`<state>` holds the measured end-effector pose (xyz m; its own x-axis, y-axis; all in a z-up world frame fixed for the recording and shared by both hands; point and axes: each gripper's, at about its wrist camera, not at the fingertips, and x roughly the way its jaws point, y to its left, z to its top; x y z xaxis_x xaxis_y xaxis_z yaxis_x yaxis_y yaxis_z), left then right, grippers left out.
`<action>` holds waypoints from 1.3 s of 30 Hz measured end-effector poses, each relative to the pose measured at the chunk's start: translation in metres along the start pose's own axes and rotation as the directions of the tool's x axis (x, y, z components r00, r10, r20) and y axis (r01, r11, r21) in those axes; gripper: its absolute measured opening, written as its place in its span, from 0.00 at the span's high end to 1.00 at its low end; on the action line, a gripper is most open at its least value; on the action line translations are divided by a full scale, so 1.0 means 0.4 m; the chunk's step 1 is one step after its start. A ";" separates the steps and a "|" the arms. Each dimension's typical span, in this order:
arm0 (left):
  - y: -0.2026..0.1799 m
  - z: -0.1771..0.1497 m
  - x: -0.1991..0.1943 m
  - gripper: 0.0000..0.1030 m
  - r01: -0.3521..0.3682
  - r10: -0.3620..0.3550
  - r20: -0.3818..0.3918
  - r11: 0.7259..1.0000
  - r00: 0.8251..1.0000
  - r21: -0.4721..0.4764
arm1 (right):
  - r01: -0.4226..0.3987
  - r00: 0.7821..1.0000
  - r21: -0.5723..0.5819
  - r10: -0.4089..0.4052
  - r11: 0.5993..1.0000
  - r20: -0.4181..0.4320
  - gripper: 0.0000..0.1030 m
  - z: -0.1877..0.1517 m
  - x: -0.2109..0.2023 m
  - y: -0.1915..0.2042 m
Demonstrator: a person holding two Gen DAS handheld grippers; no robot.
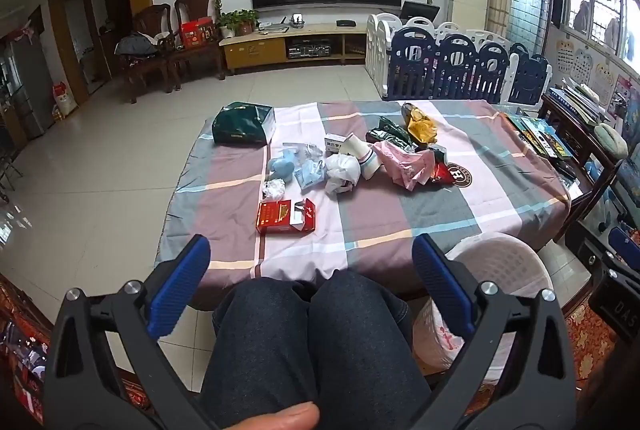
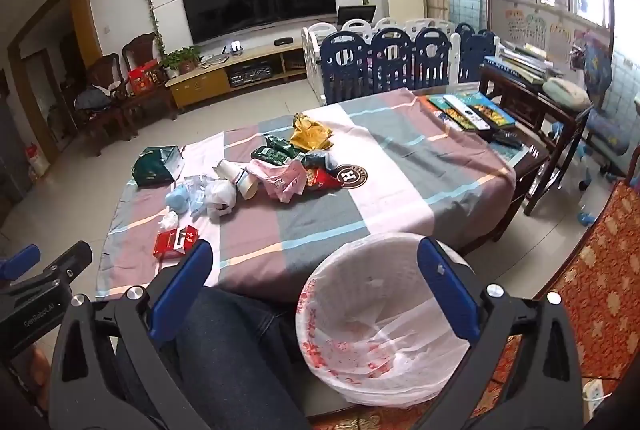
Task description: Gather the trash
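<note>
Trash lies on a plaid-covered table [image 1: 400, 214]: a red carton [image 1: 286, 217] nearest, a crumpled white wad [image 1: 274, 188], blue wrappers [image 1: 304, 166], a paper cup [image 1: 366, 154], a pink bag [image 1: 408, 164], a yellow wrapper [image 1: 420, 124] and a green bag [image 1: 244, 124]. A white bin [image 2: 380, 326] lined with a plastic bag stands beside my knees. My left gripper [image 1: 311, 278] is open and empty above my lap, short of the table. My right gripper [image 2: 314, 280] is open and empty above the bin's near left rim. The red carton also shows in the right wrist view [image 2: 176, 241].
Books [image 2: 468, 110] lie on the table's far right end. A dark wooden side table [image 2: 532, 90] with stacked books stands to the right. A blue and white playpen fence [image 1: 460, 66] stands behind the table. A red patterned rug [image 2: 592, 290] covers the floor at right.
</note>
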<state>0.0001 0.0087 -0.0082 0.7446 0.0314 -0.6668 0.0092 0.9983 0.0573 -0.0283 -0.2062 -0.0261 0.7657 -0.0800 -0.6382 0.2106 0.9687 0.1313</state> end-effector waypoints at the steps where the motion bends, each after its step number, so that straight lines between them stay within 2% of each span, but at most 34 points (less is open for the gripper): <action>1: 0.003 -0.002 0.003 0.03 -0.004 0.004 0.000 1.000 1.000 0.001 | 0.002 1.000 0.003 -0.002 1.000 -0.002 0.03 -0.003 0.003 0.000; 8: 0.009 -0.018 0.034 0.03 -0.005 0.004 -0.020 1.000 1.000 -0.008 | 0.021 0.998 0.034 -0.019 0.999 -0.053 0.03 -0.030 0.021 0.000; 17: 0.011 -0.017 0.036 0.03 0.001 -0.001 -0.030 1.000 1.000 -0.009 | 0.036 0.999 0.040 -0.035 0.999 -0.021 0.03 -0.010 -0.003 0.002; 39: 0.022 -0.017 0.039 0.03 0.006 -0.008 -0.055 0.999 0.998 -0.033 | 0.033 0.999 0.031 -0.033 0.999 -0.028 0.03 -0.007 0.001 0.017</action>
<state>0.0070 0.0183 -0.0231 0.7064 0.0265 -0.7073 -0.0086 0.9995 0.0288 -0.0283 -0.1990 -0.0277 0.7414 -0.1050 -0.6628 0.2545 0.9579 0.1330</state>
